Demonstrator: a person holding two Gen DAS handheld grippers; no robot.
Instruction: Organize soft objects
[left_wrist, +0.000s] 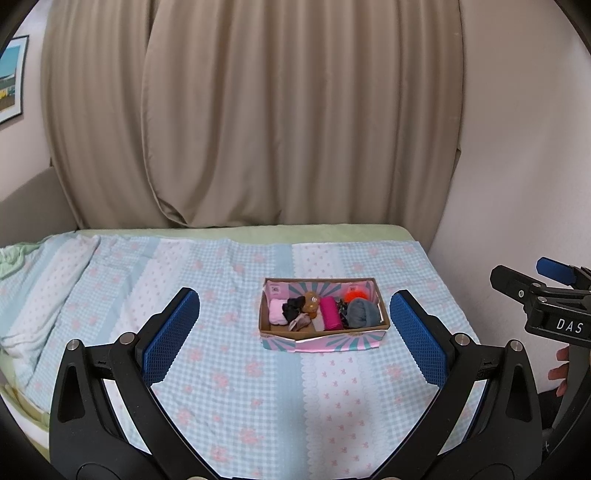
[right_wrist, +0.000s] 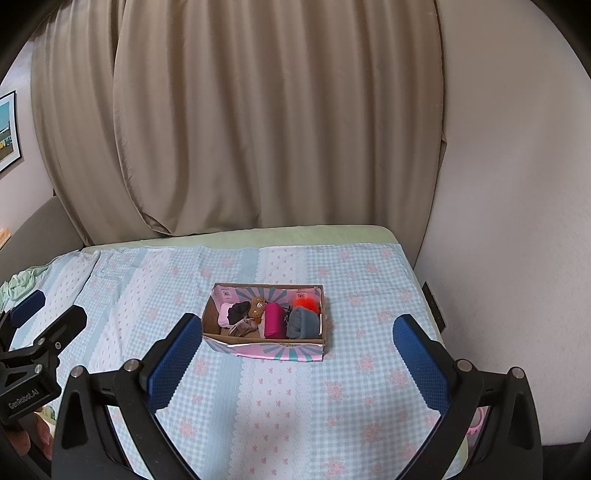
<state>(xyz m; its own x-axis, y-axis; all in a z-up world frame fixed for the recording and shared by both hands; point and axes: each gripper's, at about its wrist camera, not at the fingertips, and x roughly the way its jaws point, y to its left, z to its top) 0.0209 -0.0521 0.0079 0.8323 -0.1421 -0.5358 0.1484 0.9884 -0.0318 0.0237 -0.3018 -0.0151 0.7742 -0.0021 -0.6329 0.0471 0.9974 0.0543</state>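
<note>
Readable markings: the right gripper body, seen at the right edge of the left wrist view, carries the white letters "DAS"; the left gripper body, seen at the left edge of the right wrist view, carries the marking "GenRobot.AI". Small printed labels sit on the inner rear wall of the box, too small to read.

The left gripper has its jaws spread wide apart, holding nothing. The right gripper also has its jaws wide apart and empty. Both hover above the bedspread, a blue gingham cover with pink flowers.

The cardboard box, printed with pink and teal rays, rests on the bedspread ahead of both grippers, well apart from the blue pads. In the left wrist view it lies between the two fingers and beyond their tips. In the right wrist view it lies just past the left fingertip.

Contents, left to right: a pink-white cloth, a black fabric piece, a brown plush, a magenta roll, a grey bundle and an orange fluffy item behind it.

Beige curtains hang behind the bed.
</note>
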